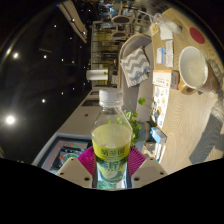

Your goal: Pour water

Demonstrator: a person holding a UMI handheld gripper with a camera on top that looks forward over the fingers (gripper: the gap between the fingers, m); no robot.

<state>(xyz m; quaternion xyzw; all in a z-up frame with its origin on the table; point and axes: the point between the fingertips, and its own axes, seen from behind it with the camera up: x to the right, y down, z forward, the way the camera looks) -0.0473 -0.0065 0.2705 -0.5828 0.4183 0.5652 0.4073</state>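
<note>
A clear plastic water bottle (111,135) with a white cap and a yellow-green label stands up between my fingers. My gripper (111,160) is shut on it, and the pink pads (87,158) press its lower body from both sides. The bottle's base is hidden below the fingers. Beyond the cap, a small white cup-like object (97,74) sits on the pale table (80,115). The whole room looks tilted sideways behind the bottle.
A grey-and-white chevron-patterned item (135,65) and a white bowl (192,65) lie further off to the right. A small green plant (136,125) is close beside the bottle. A colourful flat item (65,153) lies by the left finger.
</note>
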